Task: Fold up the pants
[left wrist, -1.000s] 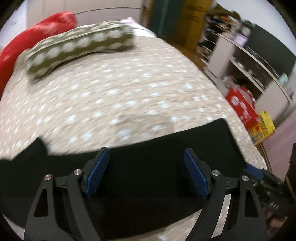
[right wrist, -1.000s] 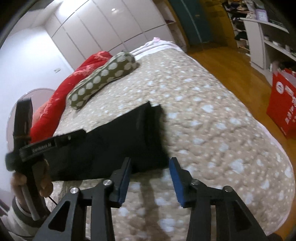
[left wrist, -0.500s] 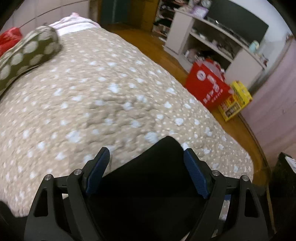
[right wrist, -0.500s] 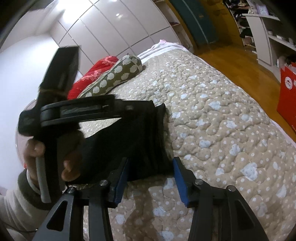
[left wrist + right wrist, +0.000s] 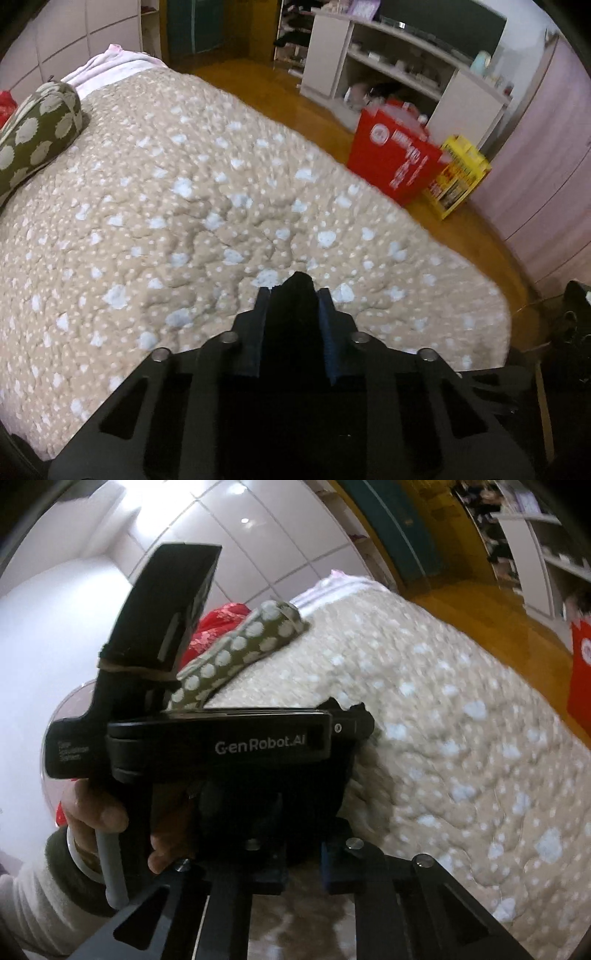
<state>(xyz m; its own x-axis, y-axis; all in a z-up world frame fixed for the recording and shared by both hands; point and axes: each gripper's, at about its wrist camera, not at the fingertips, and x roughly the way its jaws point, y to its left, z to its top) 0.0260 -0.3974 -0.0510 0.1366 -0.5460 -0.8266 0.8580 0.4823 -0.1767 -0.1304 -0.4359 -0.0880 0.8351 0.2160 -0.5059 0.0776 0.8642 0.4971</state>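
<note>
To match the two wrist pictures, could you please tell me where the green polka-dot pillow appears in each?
Left wrist: green polka-dot pillow at the far left edge, lying on the bedspread.
Right wrist: upper centre-left, partly behind the left gripper.
Shared landmark: the red bag, at the right edge in the right wrist view.

Your left tongs (image 5: 291,314) are matt black plastic with blue ribbed pads, pinching the pants (image 5: 295,291), a matt black cloth. The bed cover (image 5: 184,206) is puckered quilted fabric. At upper right, the wooden floor (image 5: 325,118) looks glossy.
</note>
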